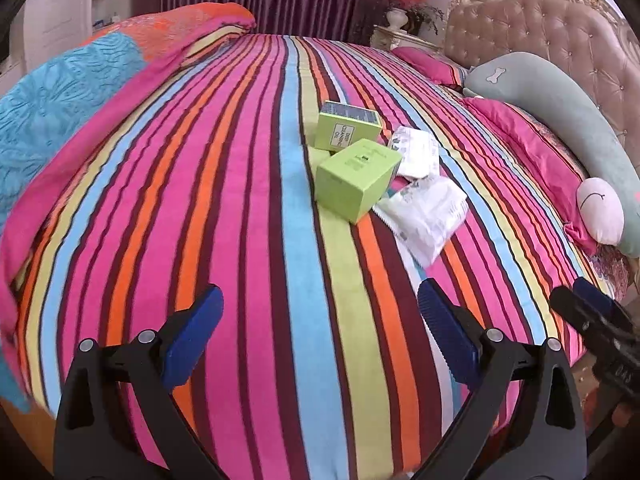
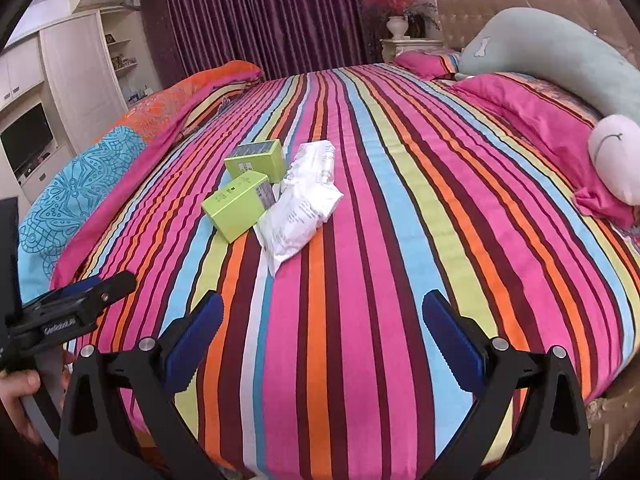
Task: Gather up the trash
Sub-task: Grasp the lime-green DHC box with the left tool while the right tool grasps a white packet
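Boxes: two green boxes were seen near the middle of the bed (image 1: 256, 208), the near box (image 1: 356, 178) lying just before the far box (image 1: 347, 126) and touching it or nearly so; both were shut, so their contents could not be told.
Wrappers: two crumpled white wrappers were seen just to the right of the boxes, the near wrapper (image 1: 426, 216) against the near box and the far wrapper (image 1: 416, 152) behind it.
Left claw: the left claw (image 1: 320, 312) was held wide open over the near edge of the bed, with nothing between its blue pads; it was well short of the trash.
Right claw: the right claw (image 2: 322, 320) was likewise spread wide and empty, low over the stripes and well apart from the trash.
Hand: a hand (image 2: 18, 396) was seen at the lower left of the right view, on the left tool's grip.
Surroundings: a folded quilt (image 2: 100, 176) lay along the left side of the bed; a long grey-green pillow (image 1: 560, 108) with a pink plush end (image 1: 600, 210) lay along the headboard (image 1: 560, 24); purple curtains (image 2: 272, 12) hung behind.
Way in: nothing was seen lying between either claw and the trash.
Axes: the near box's long axis ran away from the claws, slanting rightward in the left view; the near wrapper's ran the same way.
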